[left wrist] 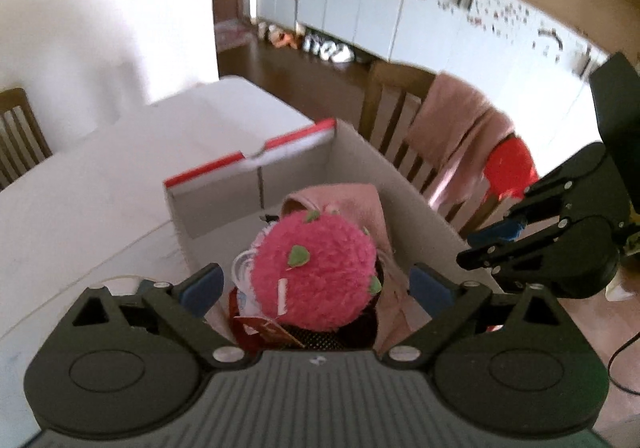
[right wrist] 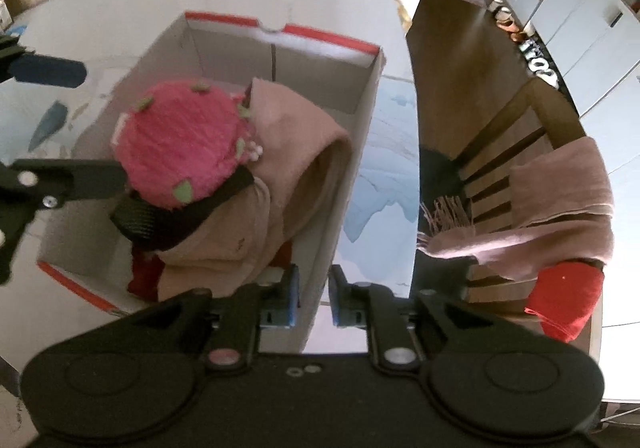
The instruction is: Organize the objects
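the left tool (left wrist: 316, 284) stands spread wide, its blue pads flanking but not touching a fuzzy pink ball (left wrist: 316, 272) dotted with green felt leaves. the ball sits in a cardboard box (left wrist: 352, 152) with red-edged rims, on top of soft folded pink cloth (left wrist: 360, 204) and a black mesh strap. at 3 o'clock the right tool (left wrist: 496, 244) hangs over the box's side.

the right wrist view shows what the left hides: the right tool (right wrist: 313, 296) has its pads slightly parted, either side of the box's near wall (right wrist: 320, 248) without pressing it, and a pale blue pattern marks the white worktop (right wrist: 384, 168). at 3 o'clock a slatted wooden chair (right wrist: 500, 168) carries a fringed pink scarf (right wrist: 560, 208).
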`<state>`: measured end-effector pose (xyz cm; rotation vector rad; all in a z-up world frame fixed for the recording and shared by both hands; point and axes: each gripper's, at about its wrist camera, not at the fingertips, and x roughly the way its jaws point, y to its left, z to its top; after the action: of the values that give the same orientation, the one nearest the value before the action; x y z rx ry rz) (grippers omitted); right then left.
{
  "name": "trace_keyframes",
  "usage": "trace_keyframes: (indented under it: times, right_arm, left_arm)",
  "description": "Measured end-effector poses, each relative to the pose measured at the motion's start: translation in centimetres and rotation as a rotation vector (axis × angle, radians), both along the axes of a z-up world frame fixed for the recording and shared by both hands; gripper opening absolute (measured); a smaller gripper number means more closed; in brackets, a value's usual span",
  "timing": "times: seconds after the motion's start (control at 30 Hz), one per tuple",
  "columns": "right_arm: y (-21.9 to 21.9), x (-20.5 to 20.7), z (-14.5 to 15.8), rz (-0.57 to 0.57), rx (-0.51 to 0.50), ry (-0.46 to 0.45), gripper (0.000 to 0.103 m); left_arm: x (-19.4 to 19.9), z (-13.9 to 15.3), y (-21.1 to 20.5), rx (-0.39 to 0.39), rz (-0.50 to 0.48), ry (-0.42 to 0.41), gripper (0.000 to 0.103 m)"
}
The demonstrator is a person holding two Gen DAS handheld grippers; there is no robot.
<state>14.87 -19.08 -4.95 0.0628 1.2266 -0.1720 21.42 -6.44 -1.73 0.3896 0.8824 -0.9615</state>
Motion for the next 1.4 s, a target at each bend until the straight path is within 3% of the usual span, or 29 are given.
trace_keyframes:
  times: [0.27,0.5,0.9,1.13,1.27,1.4]
  right_arm:
    - [2.2,-3.1,4.5,-0.032,0.046,-0.191,0.023]
    - [4.4,-6.4,6.7,-0.049,0.056,-0.352,0.026]
    - [8.2,-10.7,6.8,-0.096,0.044,-0.503,0.055]
    - [9.6,-12.7,7.1,-0.126,0.044,-0.580,0.091]
    - [10.5,-13.5,7.2,-0.123,0.033,-0.612,0.100]
    - [10.9,-13.7,6.9,-0.139,0.054,-0.604,0.102]
  left_arm:
    - [-2.2,3.0,4.5,-0.089,0.064,-0.087,0.100]
    - [-4.2,3.9,7.8,-0.130,0.062,-0.103,0.100]
    - [-7.1,3.6,11.0,-0.165,0.038,-0.128,0.103]
    - [-8.0,3.2,12.2,-0.178,0.049,-0.122,0.103]
    - [-8.8,2.8,12.5,-0.156,0.064,-0.139,0.103]
    - [-9.3,2.4,12.9,-0.164,0.073,-0.129,0.103]
